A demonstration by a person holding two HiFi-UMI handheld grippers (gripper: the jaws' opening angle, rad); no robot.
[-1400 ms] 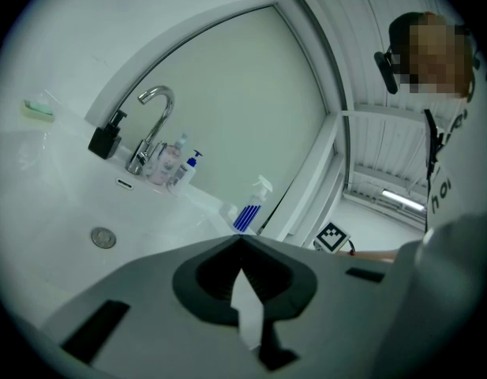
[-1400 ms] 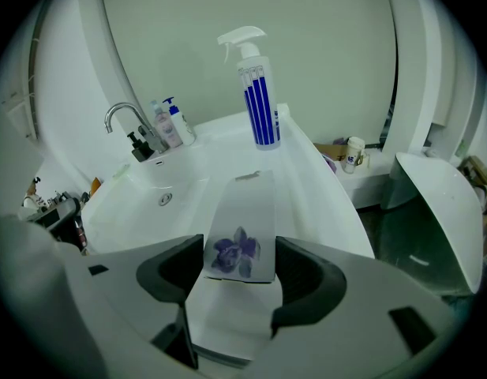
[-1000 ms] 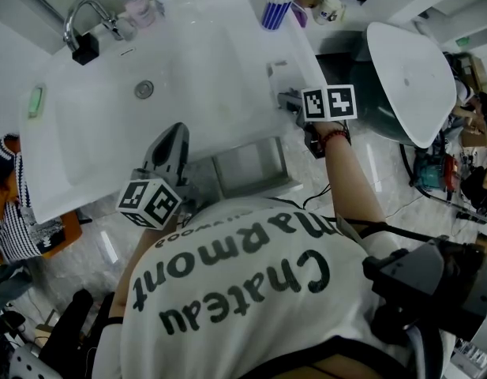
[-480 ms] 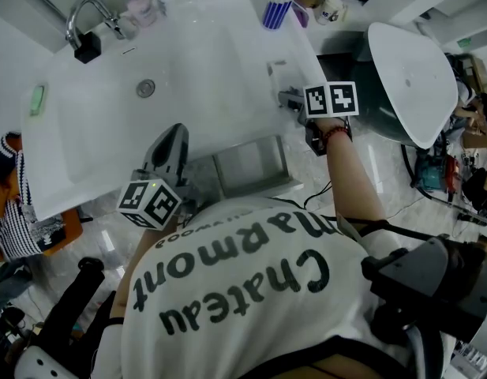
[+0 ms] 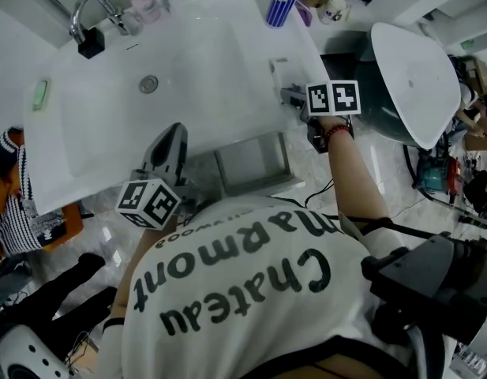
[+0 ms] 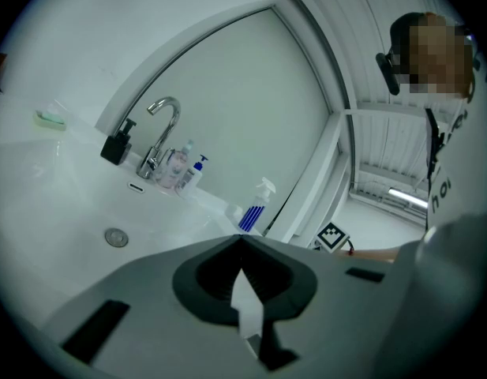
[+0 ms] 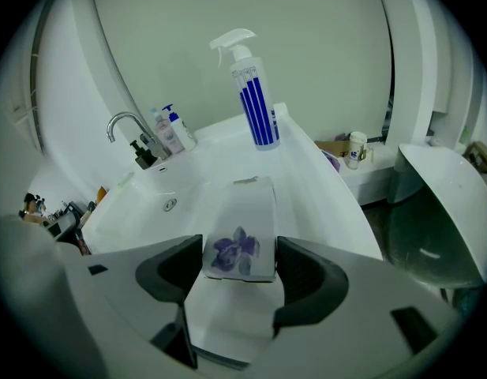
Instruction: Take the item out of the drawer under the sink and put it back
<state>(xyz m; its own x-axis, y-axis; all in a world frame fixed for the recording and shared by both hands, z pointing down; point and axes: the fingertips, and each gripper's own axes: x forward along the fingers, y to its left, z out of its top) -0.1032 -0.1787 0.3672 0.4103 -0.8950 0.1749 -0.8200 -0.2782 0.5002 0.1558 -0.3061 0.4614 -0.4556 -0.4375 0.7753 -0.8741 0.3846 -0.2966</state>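
Below the sink's front edge the drawer [image 5: 251, 163] stands pulled open, its grey inside in plain sight. My right gripper [image 5: 290, 95] is over the right part of the white counter [image 5: 227, 54], shut on a flat white packet [image 7: 239, 243] with a purple flower print, which sticks forward past the jaws [image 5: 279, 71]. My left gripper [image 5: 170, 139] hovers at the sink's front edge, just left of the drawer. Its jaws are closed together in the left gripper view [image 6: 245, 290] and hold nothing.
The basin has a drain [image 5: 149, 84] and a faucet [image 5: 89, 14] at the back. A blue-striped spray bottle [image 7: 255, 93] stands at the counter's far right corner. A white toilet lid [image 5: 417, 77] is to the right. Another person [image 5: 10, 204] is at the left.
The right gripper with the packet has drifted slightly farther over the counter. The left gripper is still. A dark-clad leg at the lower left has shifted.
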